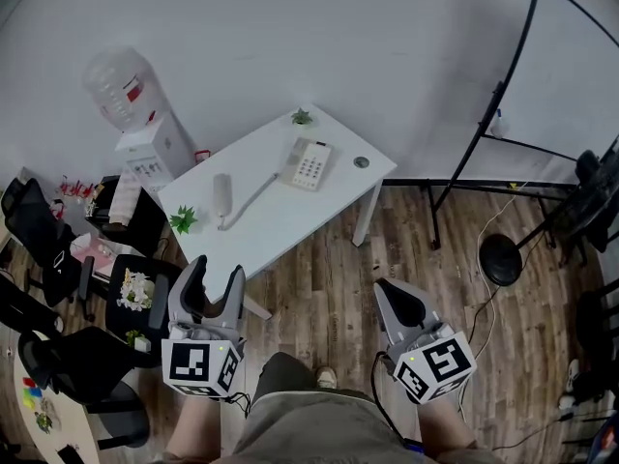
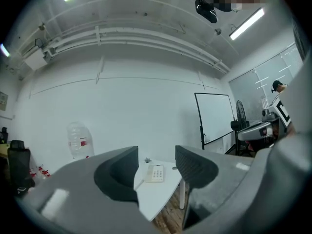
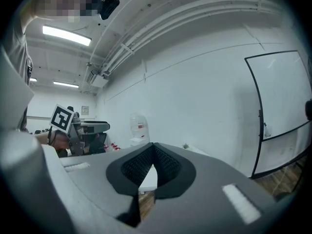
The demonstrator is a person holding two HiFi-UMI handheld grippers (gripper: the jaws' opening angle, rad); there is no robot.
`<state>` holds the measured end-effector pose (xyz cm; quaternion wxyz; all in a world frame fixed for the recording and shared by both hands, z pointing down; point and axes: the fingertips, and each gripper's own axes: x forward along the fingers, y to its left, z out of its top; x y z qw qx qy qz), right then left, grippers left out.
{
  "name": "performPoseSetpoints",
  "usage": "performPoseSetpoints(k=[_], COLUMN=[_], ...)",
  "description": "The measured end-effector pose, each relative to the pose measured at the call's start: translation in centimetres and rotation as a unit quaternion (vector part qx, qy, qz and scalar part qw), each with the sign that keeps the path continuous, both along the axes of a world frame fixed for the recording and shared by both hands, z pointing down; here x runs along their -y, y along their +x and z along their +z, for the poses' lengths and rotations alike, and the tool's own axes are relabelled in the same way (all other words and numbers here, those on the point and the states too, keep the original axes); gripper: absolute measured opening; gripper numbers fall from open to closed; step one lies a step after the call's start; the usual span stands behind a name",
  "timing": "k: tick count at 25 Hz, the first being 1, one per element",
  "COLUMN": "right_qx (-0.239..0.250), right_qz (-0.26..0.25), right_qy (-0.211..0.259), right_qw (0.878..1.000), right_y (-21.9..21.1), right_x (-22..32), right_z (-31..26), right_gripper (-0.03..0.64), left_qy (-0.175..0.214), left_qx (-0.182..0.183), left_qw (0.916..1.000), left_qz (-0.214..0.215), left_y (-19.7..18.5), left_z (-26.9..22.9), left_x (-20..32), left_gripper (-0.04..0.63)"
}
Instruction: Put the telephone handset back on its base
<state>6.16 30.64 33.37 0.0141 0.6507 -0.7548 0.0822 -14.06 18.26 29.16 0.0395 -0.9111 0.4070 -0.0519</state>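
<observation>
OPERATOR: Since the handset [image 1: 222, 198] is off the telephone base [image 1: 309, 163], where does each lie?

MANUAL: Both rest on the white table [image 1: 290, 225]. The telephone base sits toward the far right of the top, keypad up. The handset lies flat to its left, apart from it and joined to it by the cord [image 1: 253, 199]. A small potted plant [image 1: 182, 219] stands just beside the handset, on its left.

OPERATOR: How does the handset's long axis run?

MANUAL: It runs roughly near-to-far in the head view, about parallel to the long side of the base. The cord leaves the near end.

OPERATOR: What is the state of the grippers?

MANUAL: The left gripper [image 1: 217, 269] has its jaws wide apart with nothing between them. Its own view shows only the distant table and base through the gap. The right gripper [image 1: 389, 290] has its jaws pressed together and holds nothing. Both hang over the wooden floor [image 1: 319, 288] on the near side of the table, well apart from the phone.

OPERATOR: Which one takes the handset?

MANUAL: Judgement: the left. The handset lies almost straight ahead of it, toward the far side. The right gripper is further right, beyond the base. The left jaws should span the handset's narrow width, across the near-far axis, then carry it right to the base.
</observation>
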Motion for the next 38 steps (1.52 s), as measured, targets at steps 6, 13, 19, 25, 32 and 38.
performPoseSetpoints(k=[6, 13, 19, 25, 32, 38], right_qx=[-0.003, 0.002, -0.005, -0.008, -0.005, -0.015], right_qz=[-0.015, -0.033, -0.044, -0.049, -0.056, -0.054], right_qy=[-0.015, -0.015, -0.028, -0.047, -0.067, -0.068], right_qw=[1.0, 0.999, 0.999, 0.998, 0.996, 0.996], right_y=[0.6, 1.5, 1.9, 2.1, 2.1, 2.6], right_x=[2.2, 6.9, 13.0, 21.2, 31.7, 38.3], right_z=[1.2, 1.1, 2.2, 2.7, 2.8, 2.8], right_gripper=[0.028, 0.028, 0.028, 0.028, 0.028, 0.028], left_qy=[-0.005, -0.012, -0.028, -0.042, -0.062, -0.072], left_qx=[0.006, 0.009, 0.022, 0.041, 0.066, 0.068], left_qw=[0.9999, 0.9997, 0.9989, 0.9977, 0.9954, 0.9944], left_qz=[-0.007, -0.021, -0.032, -0.034, -0.032, -0.037], left_y=[0.9, 1.6, 1.7, 1.9, 1.9, 1.6], left_z=[1.2, 2.2, 3.9, 5.0, 5.8, 6.9], left_x=[2.2, 6.6, 11.9, 19.6, 29.5, 36.3], left_gripper=[0.233, 0.235, 0.235, 0.235, 0.236, 0.236])
